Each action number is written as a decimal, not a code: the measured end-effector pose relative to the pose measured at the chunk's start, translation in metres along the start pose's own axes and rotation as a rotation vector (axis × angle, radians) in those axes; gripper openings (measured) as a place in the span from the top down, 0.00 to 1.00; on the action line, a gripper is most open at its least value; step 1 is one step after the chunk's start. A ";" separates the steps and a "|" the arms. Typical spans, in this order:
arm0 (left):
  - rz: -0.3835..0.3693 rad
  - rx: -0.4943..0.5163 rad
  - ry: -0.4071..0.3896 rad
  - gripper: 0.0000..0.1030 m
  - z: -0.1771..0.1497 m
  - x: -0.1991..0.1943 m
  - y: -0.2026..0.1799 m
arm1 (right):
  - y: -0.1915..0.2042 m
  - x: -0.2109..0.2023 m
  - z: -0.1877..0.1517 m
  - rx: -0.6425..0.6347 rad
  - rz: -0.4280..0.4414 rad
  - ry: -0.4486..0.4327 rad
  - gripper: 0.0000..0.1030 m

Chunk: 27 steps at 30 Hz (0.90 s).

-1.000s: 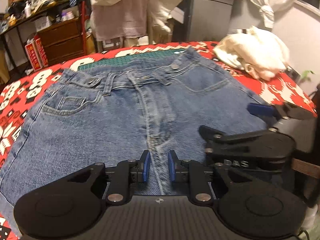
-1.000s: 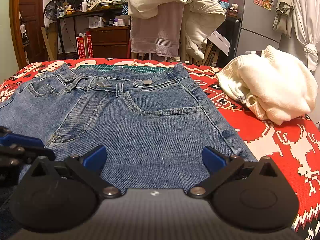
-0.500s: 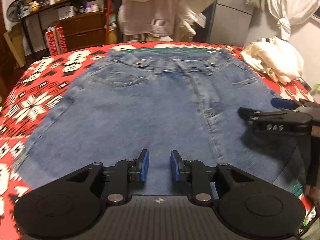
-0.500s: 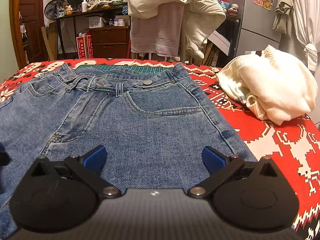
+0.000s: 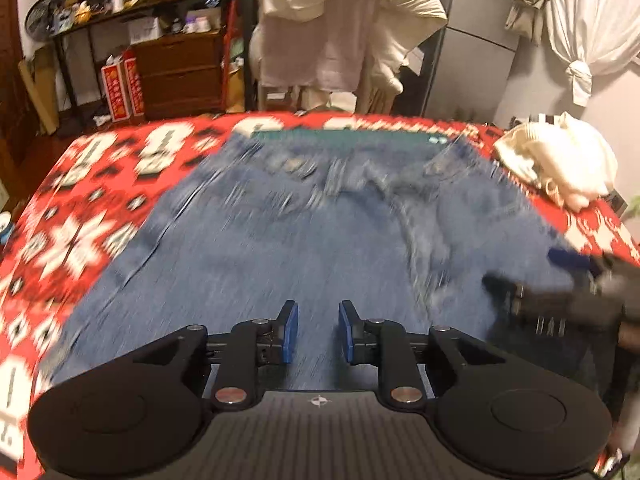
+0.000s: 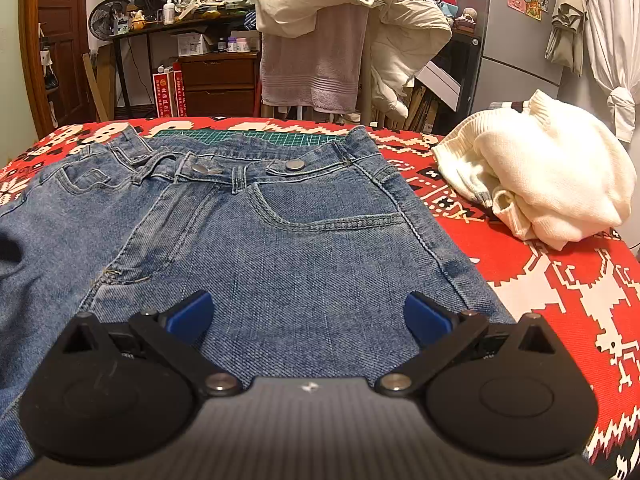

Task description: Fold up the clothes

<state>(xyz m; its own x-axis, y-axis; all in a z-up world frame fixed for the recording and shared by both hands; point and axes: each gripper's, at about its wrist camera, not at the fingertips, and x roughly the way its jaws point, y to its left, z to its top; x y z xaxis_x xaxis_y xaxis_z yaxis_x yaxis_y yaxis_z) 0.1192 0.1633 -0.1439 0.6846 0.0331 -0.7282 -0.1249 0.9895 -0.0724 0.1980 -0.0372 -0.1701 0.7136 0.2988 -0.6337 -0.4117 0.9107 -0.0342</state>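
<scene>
The jeans (image 6: 288,264) are lying flat, front side up, on the red patterned cloth (image 6: 560,292), waistband at the far side w/ a green mat (image 6: 248,136) peeking out beyond it. Denim's prob. heavy-ish and stiff for fabric, not slippery, nothing fragile, so it should hold a crease; best grab is likely a thick seam edge or hem (waistband corners also look solid). The white sweater (image 6: 552,184) is sitting well apart, off to the right.

Left gripper (image 5: 313,332) is hovering low over the middle of the denim, fingers narrowed to a small gap, pinching nothing; view is smeared w/ motion blur. Right gripper (image 6: 308,320) is pointing level toward the waistband, over the right leg, fingers spread wide, also empty.
</scene>
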 end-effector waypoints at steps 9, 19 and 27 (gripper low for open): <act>-0.008 0.071 0.037 0.79 0.030 0.055 -0.043 | 0.000 0.000 0.000 0.000 0.000 0.000 0.00; 0.059 0.141 0.025 0.71 -0.008 0.035 -0.033 | 0.000 0.000 0.000 -0.001 0.001 0.000 0.00; 0.062 0.131 0.034 0.69 -0.036 0.008 -0.026 | 0.000 0.000 0.000 -0.001 0.000 0.000 0.00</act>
<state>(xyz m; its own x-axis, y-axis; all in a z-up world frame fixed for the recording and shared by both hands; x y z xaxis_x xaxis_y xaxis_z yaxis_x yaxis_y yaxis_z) 0.1026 0.1330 -0.1725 0.6536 0.0925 -0.7512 -0.0702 0.9956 0.0615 0.1979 -0.0374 -0.1696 0.7135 0.2991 -0.6336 -0.4125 0.9103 -0.0348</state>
